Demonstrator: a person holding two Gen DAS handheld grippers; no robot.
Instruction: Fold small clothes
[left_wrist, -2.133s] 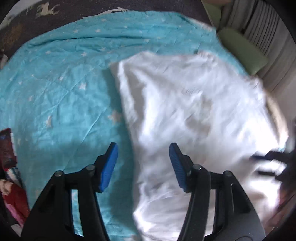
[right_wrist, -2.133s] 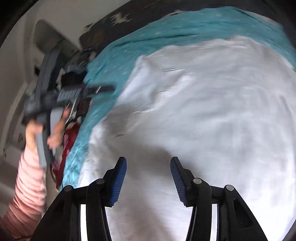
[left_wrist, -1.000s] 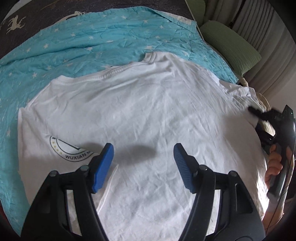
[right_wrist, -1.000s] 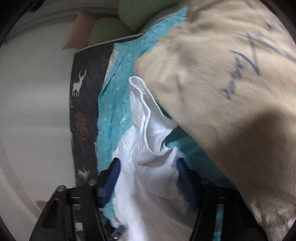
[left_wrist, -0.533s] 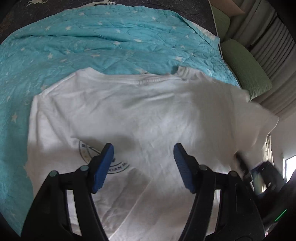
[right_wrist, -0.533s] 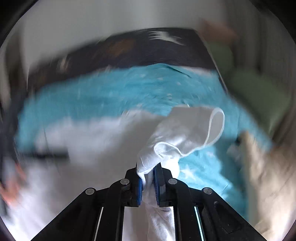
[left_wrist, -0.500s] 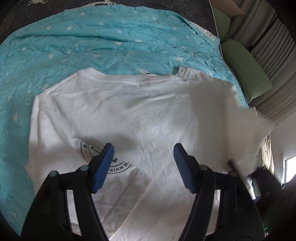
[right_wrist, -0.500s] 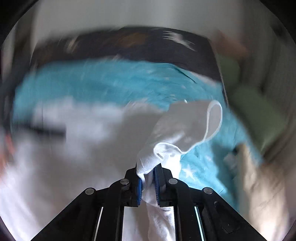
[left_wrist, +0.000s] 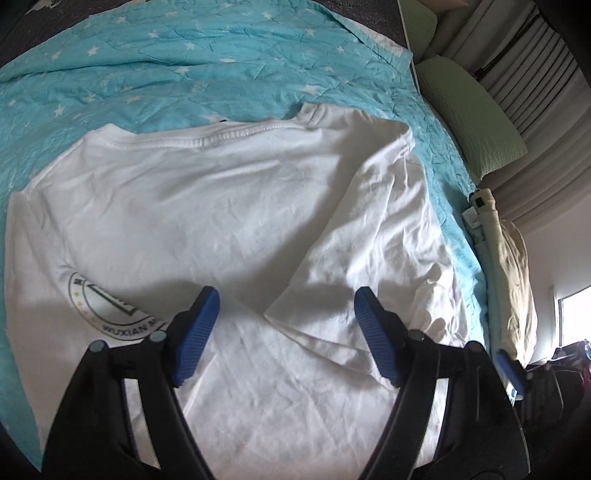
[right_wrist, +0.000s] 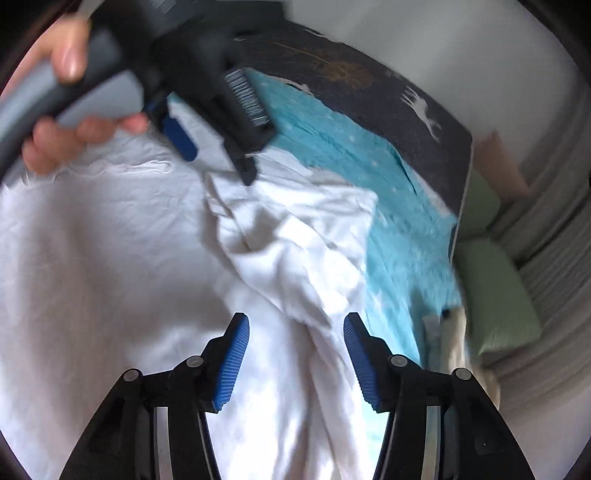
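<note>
Turquoise star-printed bedspread (left_wrist: 229, 51) covers the bed, with a dark deer-patterned blanket (right_wrist: 399, 107) at its far edge and a green pillow (left_wrist: 472, 110) beside pale curtains (left_wrist: 535, 74). On the bedspread lies a white T-shirt (left_wrist: 207, 206), spread mostly flat, its round printed logo (left_wrist: 99, 306) near the left side and its right sleeve (left_wrist: 376, 251) folded inward over the body. The left gripper (left_wrist: 286, 334) hovers above the shirt, jaws spread wide and holding nothing. The right gripper (right_wrist: 295, 360) hangs over the folded sleeve, jaws likewise spread and empty. A beige garment (left_wrist: 509, 273) lies along the bed's right edge.
</note>
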